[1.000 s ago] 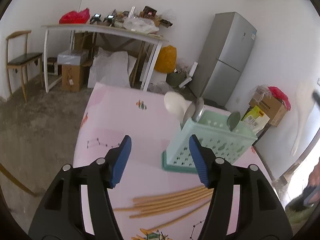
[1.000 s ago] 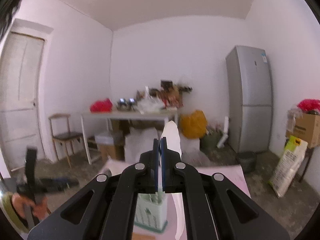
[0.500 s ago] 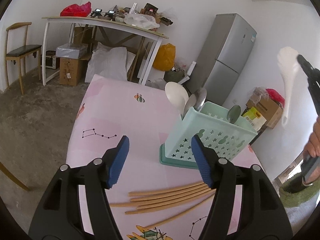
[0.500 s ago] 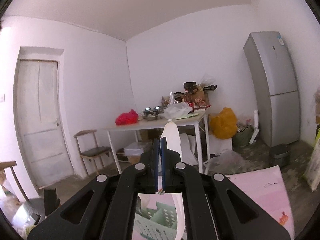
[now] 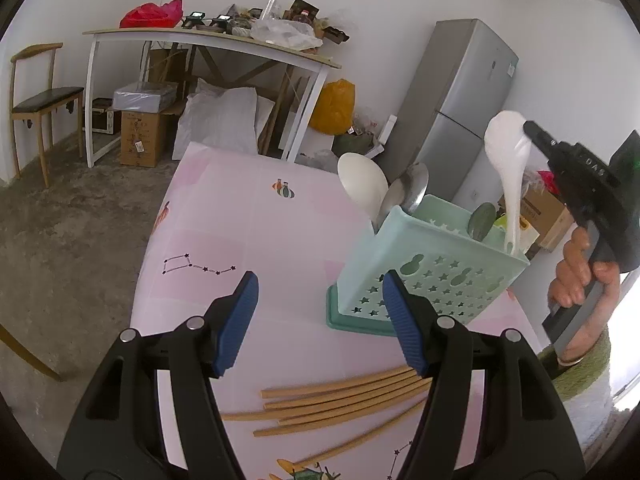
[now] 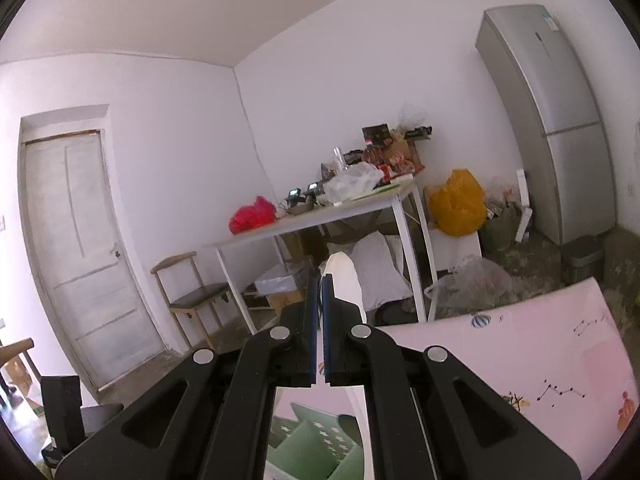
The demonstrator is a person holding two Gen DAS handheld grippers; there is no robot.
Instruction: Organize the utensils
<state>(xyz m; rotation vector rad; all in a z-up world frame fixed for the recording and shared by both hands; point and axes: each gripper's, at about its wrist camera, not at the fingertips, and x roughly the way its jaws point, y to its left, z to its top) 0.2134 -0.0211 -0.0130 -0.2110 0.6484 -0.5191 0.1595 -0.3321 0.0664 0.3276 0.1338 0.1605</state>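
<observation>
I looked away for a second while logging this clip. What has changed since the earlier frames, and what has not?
The right gripper, shut on the white spoon, has swung in from the right edge of the left wrist view and lowered its handle into the green caddy. The left gripper stays open above the wooden chopsticks, which lie unmoved on the pink table.

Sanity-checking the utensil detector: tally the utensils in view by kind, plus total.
White spoons: 2, one in the caddy, one held by the right gripper
Metal spoons: 3
Wooden chopsticks: about 6, overlapping
Total: about 11
</observation>
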